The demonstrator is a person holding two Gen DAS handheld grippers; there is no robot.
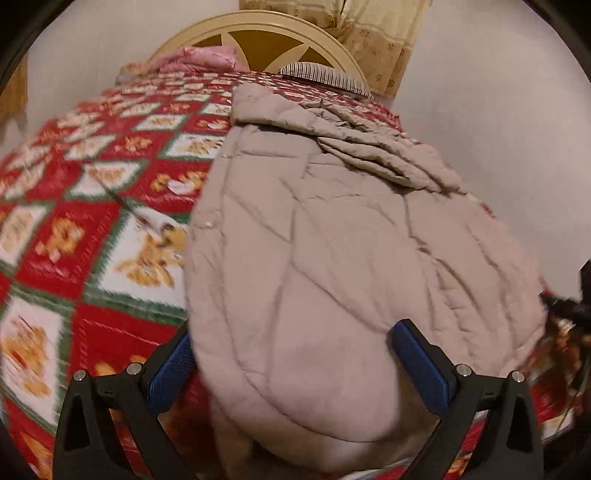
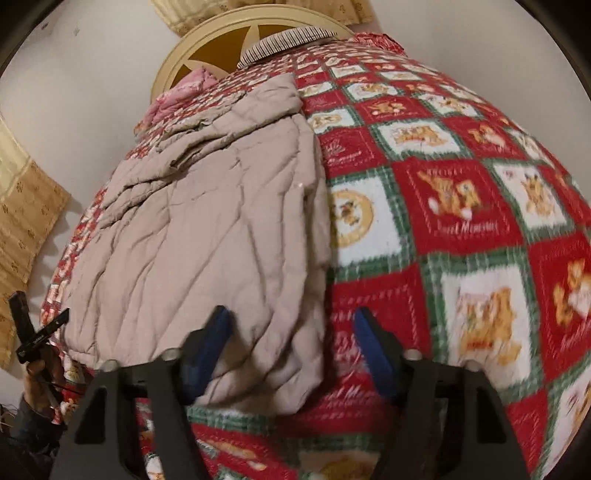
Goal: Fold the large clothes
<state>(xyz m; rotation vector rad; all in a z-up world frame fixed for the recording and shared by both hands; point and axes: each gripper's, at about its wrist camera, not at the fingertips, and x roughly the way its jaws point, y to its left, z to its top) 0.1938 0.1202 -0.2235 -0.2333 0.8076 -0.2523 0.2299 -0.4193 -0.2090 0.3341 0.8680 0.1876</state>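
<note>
A large beige quilted coat (image 1: 332,240) lies flat on the bed, running away from me toward the headboard, with a folded sleeve part bunched near its far end. In the left wrist view my left gripper (image 1: 293,328) stands wide open over the coat's near end, and the cloth bulges between its blue pads (image 1: 421,365). In the right wrist view the coat (image 2: 207,229) fills the left half. My right gripper (image 2: 291,312) is open astride the coat's near right edge, one finger over the coat and the other over the blanket.
A red, white and green patterned blanket (image 2: 461,221) covers the bed. At the far end are a cream round headboard (image 1: 258,33), a pink cloth (image 1: 207,59) and a striped pillow (image 1: 325,74). Yellow curtains (image 2: 26,206) hang on the wall. A hand (image 2: 40,369) shows at the left edge.
</note>
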